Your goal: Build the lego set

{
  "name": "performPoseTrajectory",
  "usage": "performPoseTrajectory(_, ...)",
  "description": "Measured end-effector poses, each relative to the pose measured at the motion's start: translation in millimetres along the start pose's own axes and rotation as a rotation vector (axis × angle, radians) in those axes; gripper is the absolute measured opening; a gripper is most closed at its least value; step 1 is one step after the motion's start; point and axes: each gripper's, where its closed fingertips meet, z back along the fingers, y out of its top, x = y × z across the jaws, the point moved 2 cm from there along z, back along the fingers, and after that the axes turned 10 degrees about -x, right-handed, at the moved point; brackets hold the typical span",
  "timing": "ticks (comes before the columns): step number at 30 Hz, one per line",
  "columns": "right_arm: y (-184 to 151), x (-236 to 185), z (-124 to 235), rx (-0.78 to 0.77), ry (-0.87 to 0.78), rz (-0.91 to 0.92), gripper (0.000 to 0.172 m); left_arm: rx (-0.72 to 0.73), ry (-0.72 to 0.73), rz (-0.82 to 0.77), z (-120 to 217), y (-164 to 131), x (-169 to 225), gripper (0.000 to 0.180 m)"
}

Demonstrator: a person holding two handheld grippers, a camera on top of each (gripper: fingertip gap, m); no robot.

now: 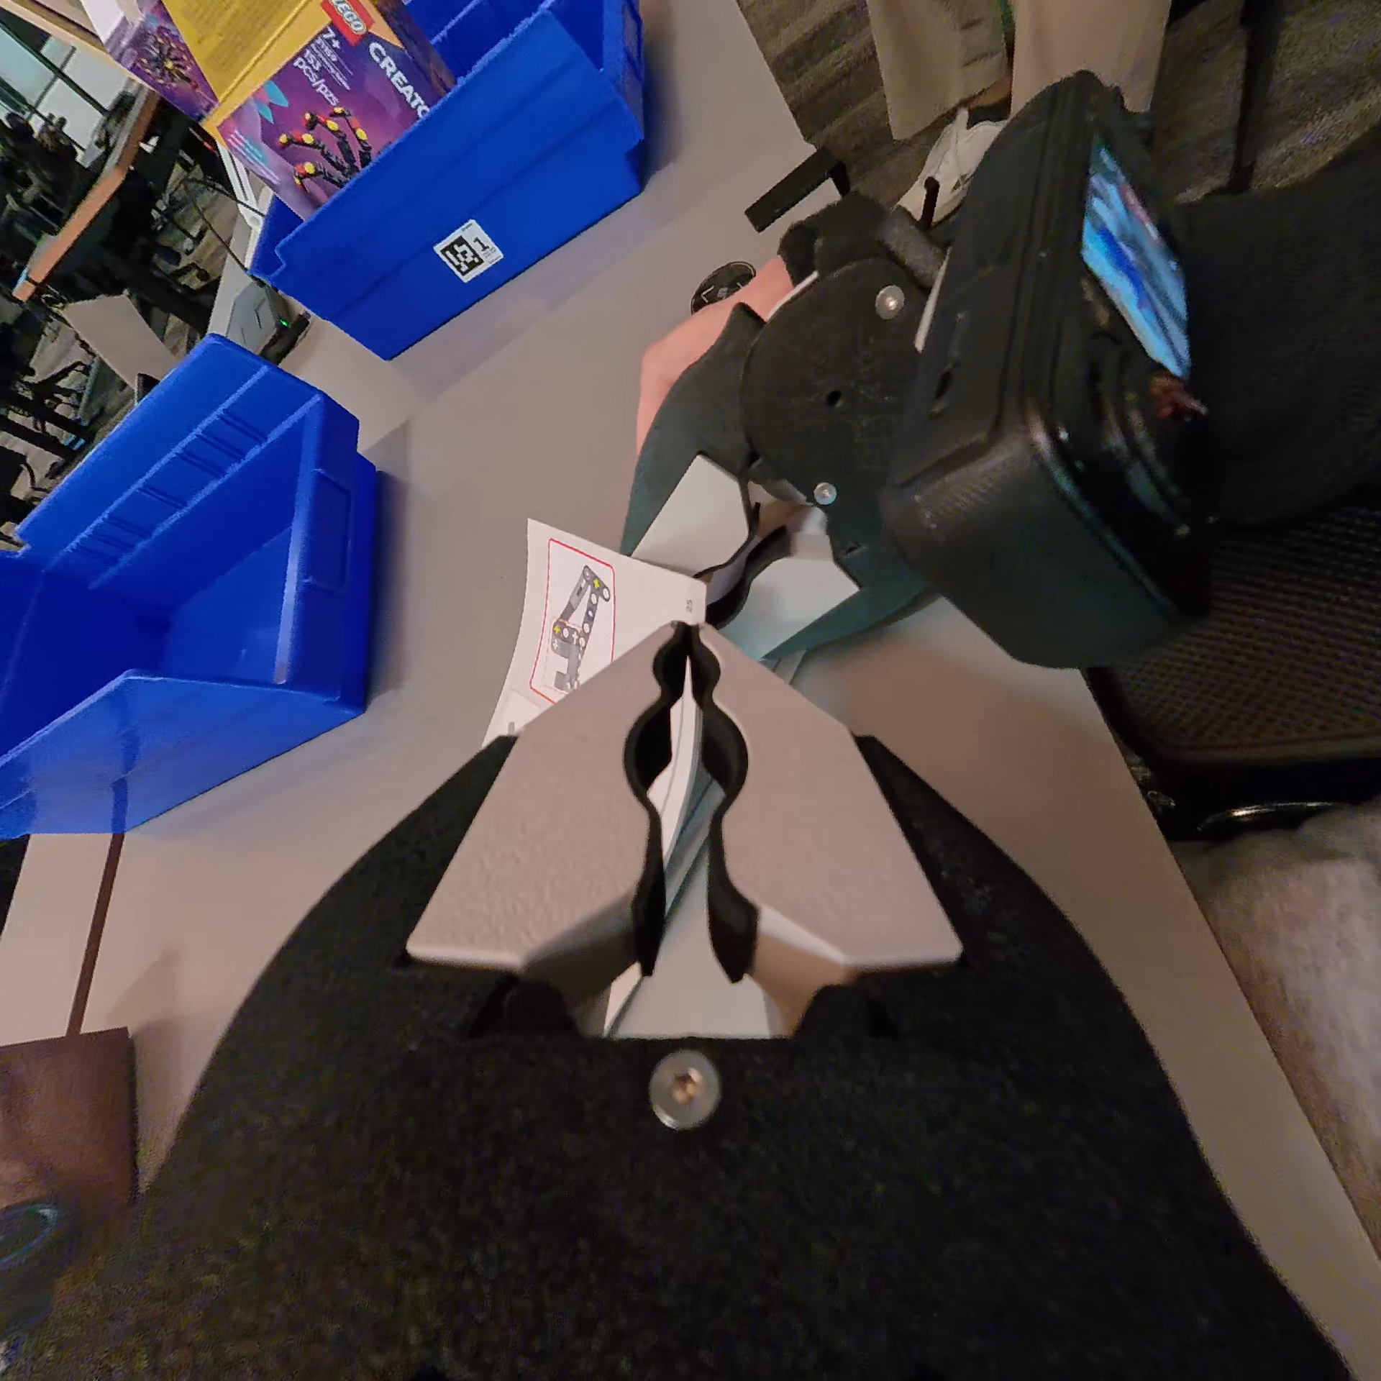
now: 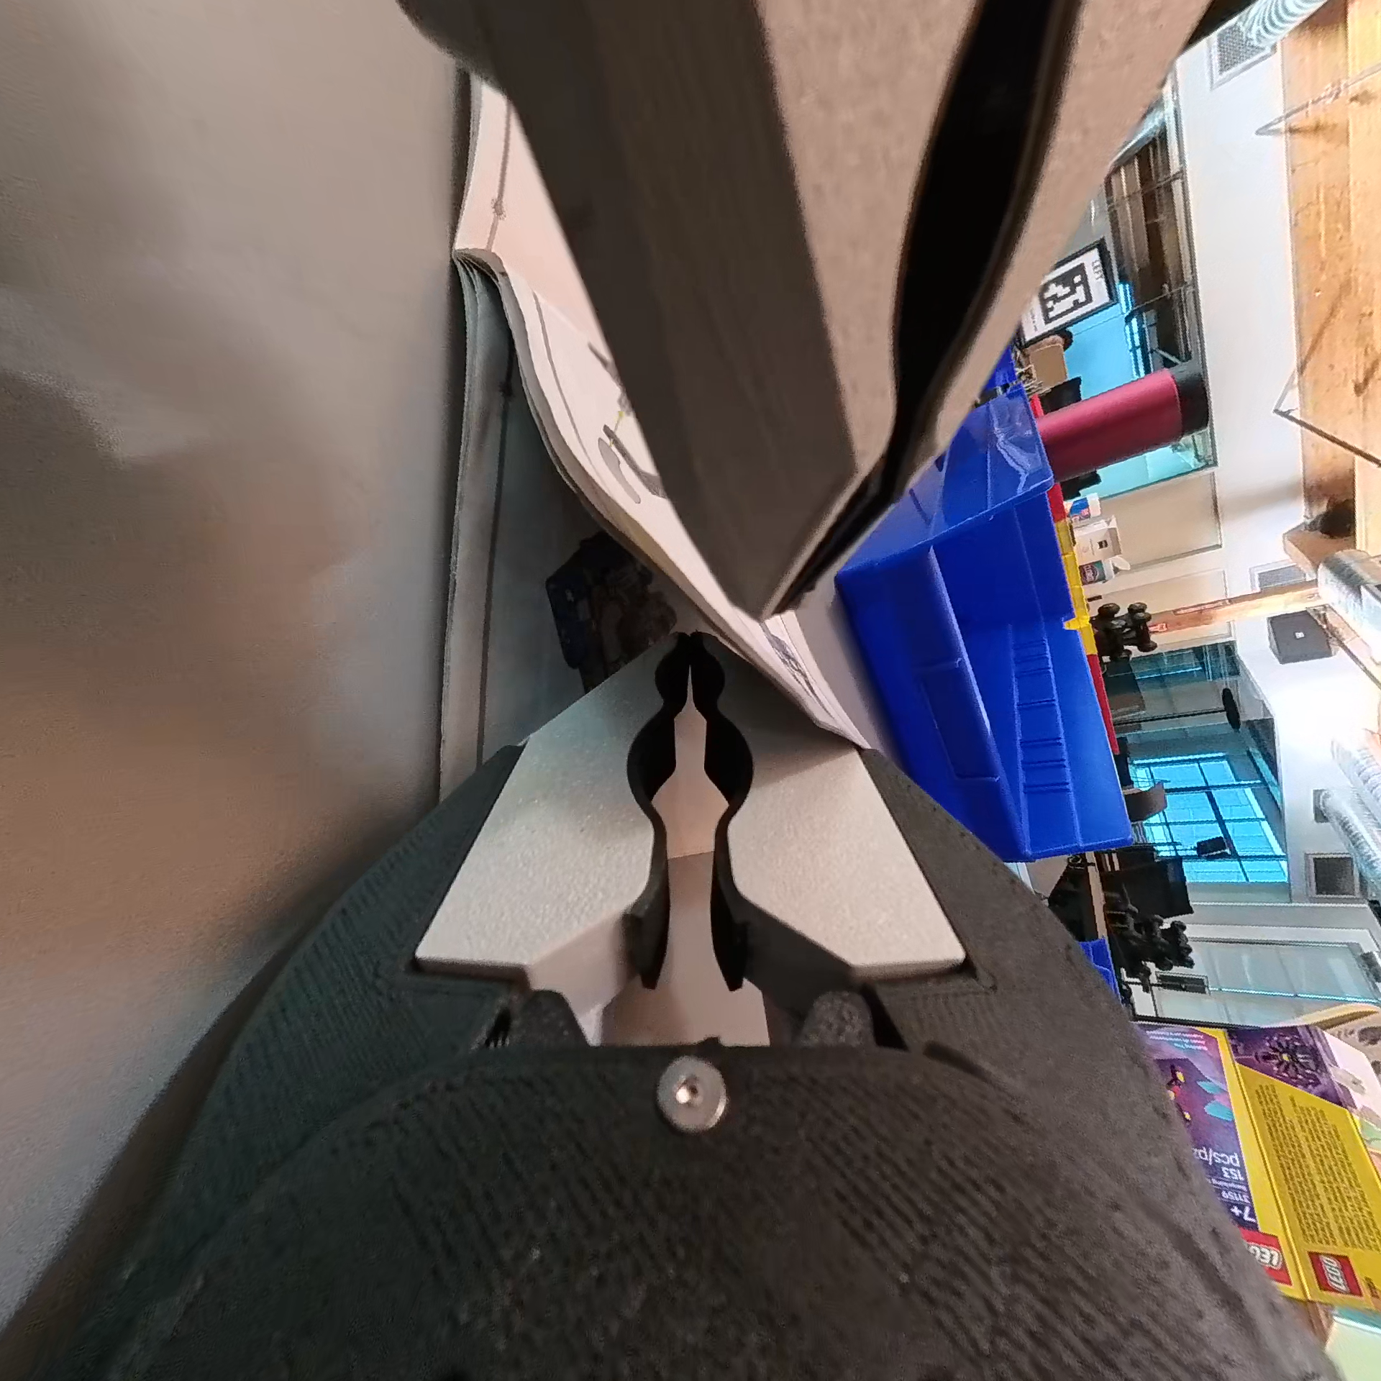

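White booklet page [image 1: 598,598] pinched between left gripper [image 1: 686,635] fingertips

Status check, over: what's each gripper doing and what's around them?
Left gripper shut on white instruction booklet page. Right gripper shut at that booklet's edge; grasp unclear. Two blue plastic bins on grey table alongside.

Each camera sits just behind its own claw, close over the counter [image 1: 463,463]: the left looks along it toward the blue bins [image 1: 478,187], the right is rolled sideways, and both share the booklet [image 1: 575,598] and bins.
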Motion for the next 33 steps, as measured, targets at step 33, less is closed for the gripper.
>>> performPoseTrajectory(33, -14, 4, 3, -0.031, 0.008, -0.019, 0.0, -0.583, 0.511, 0.319, 71, -164, -80, 0.015)
